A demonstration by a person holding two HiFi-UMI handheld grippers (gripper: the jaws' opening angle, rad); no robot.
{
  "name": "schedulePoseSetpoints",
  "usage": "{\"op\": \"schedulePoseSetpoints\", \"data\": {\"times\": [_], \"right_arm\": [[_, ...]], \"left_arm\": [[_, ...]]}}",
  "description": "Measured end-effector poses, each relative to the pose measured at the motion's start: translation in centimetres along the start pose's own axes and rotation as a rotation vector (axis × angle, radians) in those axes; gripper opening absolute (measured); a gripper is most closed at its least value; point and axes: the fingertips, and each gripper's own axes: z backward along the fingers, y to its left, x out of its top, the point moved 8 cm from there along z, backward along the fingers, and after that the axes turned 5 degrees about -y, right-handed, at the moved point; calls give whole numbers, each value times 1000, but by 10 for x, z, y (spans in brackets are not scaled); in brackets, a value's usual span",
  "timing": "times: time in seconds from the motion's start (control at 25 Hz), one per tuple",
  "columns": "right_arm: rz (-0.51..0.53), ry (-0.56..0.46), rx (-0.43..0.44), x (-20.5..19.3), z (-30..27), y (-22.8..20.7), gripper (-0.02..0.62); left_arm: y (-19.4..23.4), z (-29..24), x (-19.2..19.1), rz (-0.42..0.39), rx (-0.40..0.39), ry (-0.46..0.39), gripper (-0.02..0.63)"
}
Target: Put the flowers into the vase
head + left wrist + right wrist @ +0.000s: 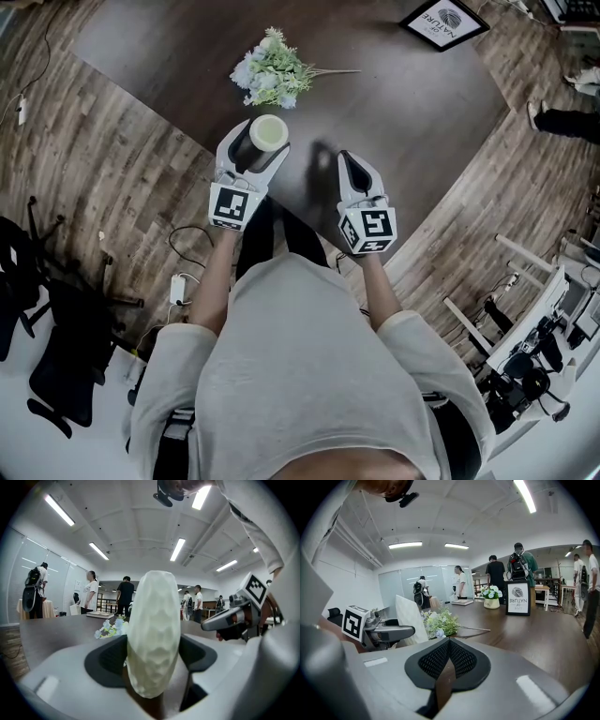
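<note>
L gripper [255, 141] sits round the vase [268, 132], a pale cream vase w/ a dimpled surface, standing upright on the dark wood table [394, 103] near its front edge. In the left gripper view the vase [153, 634] fills the gap between the jaws, and the dark pads [108, 658] lie against its flanks on both sides, so the grip looks closed on it at the widest part. The body tapers toward the base, so a bit of table shows beside it on the right.

R gripper [347, 157] is just right of the vase, apart from it, low over the table. Its jaws are fully together w/ nothing between them; the right gripper view shows the two mesh pads [436, 660] meeting in one seam.

Flowers [272, 70], a bunch of white and pale blue blooms w/ green leaves, lie on their side on the table beyond the vase, stem pointing right, not touching either gripper. They show just behind the vase in the left gripper view [110, 627] and ahead of the closed jaws in the right gripper view [440, 620].

A framed sign [443, 22] stands at the table's far right, w/ a small potted bouquet [491, 595] beside it. Black office chairs [56, 309] sit on the floor at left.
</note>
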Motion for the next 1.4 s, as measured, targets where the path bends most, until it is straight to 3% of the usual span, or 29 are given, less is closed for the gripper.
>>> {"op": "schedulePoseSetpoints", "data": {"times": [0.08, 0.12, 0.2, 0.32, 0.36, 0.4, 0.76, 0.8, 0.84, 0.88, 1.4], "right_arm": [[75, 27, -10, 0, -4, 0, -2], [170, 53, -21, 0, -8, 1, -2], [500, 119, -41, -3, -15, 8, -2], [1127, 187, -47, -18, -24, 22, -2], [1247, 193, -45, -23, -26, 24, -1], [1298, 195, -42, -26, -28, 24, -1], [1291, 216, -47, -22, -61, 13, 2], [1283, 237, -38, -23, -67, 11, 47], [1274, 264, -26, -23, -74, 8, 184], [1266, 287, -17, -23, -81, 5, 212], [1375, 325, -3, -8, -175, -17, 235]], "left_arm": [[0, 0, 0, 1, -4, 0, 341], [0, -1, 0, 2, -5, 0, 342], [1, -1, 0, 2, -7, -2, 341], [1, 1, 1, -1, -7, -3, 342], [0, 2, 1, 0, -7, -3, 341], [0, 2, 1, 2, -6, -3, 341], [0, 1, 0, 3, -4, -3, 342], [1, 1, 0, 3, -4, -3, 341], [1, 1, 0, 2, -4, -4, 342], [1, 0, 0, 1, -3, -4, 342], [0, -3, 3, 4, -12, -5, 342]]}}
